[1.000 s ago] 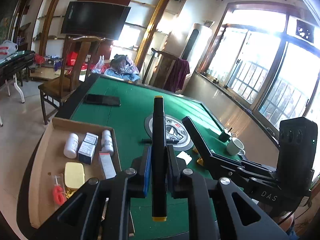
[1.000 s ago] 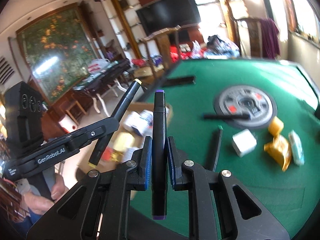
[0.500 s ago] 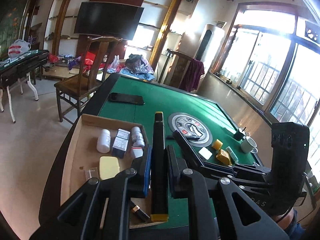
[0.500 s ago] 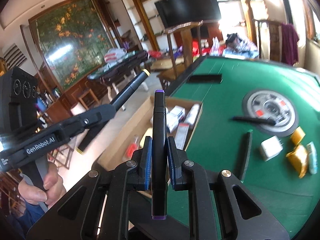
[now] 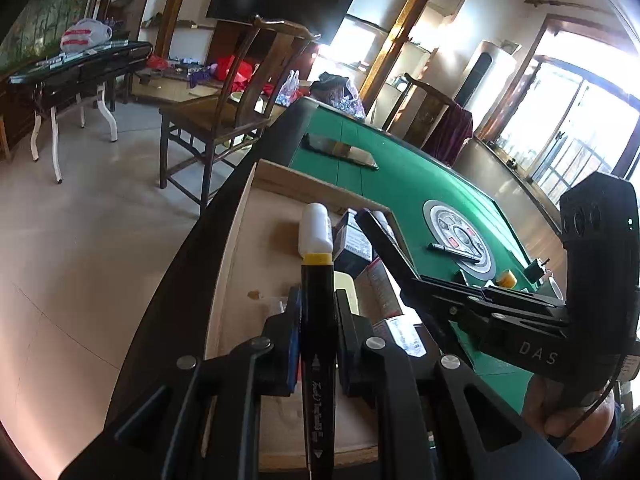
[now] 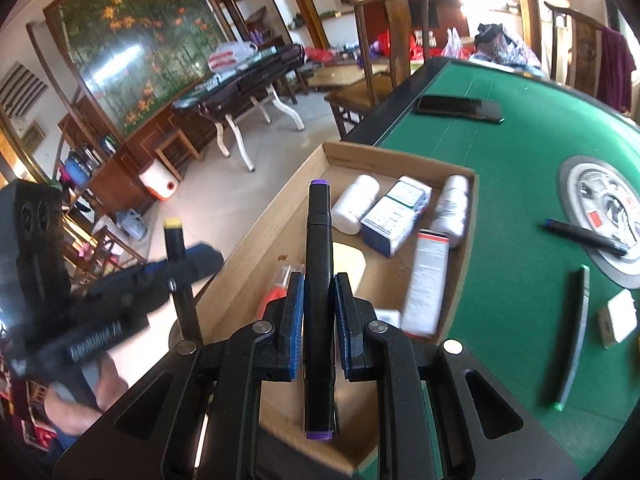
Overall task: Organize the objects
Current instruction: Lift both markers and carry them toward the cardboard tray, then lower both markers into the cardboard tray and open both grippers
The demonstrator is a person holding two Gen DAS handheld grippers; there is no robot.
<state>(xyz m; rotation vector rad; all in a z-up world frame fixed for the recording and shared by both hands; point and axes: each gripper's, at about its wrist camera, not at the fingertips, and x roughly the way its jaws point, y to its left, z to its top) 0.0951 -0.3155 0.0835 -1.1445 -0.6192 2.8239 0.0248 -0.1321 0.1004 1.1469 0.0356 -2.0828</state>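
Biggest change from a second ago: both views have swung off the middle of the green table [image 6: 512, 208] and now sit right over the cardboard tray [image 6: 396, 160] at its left edge, with the tray filling far more of each view. The left tongs [image 5: 317, 312] are clenched on a black marker with a yellow cap [image 5: 318, 320], which hangs over the tray near a white bottle [image 5: 316, 230]. The right tongs [image 6: 319, 304] are clamped on a black marker with a purple cap [image 6: 319, 272], also above the tray, over a pale yellow bar; beside it lie two white bottles, a blue-and-white box [image 6: 394, 220] and a white tube.

Room: tiled floor, wooden chairs, a dark TV on the wall, a big flower mural [image 6: 132, 40], bright windows on the right. On the felt there's a dark phone [image 6: 458, 108], a round centre dial [image 6: 600, 216], a blue-capped pen [image 6: 584, 236] across it and a green-capped marker [image 6: 574, 336] lying loose.

Writing: "DAS" on the right tongs' body in the left view. The script on the yellow marker's barrel is too small to read.
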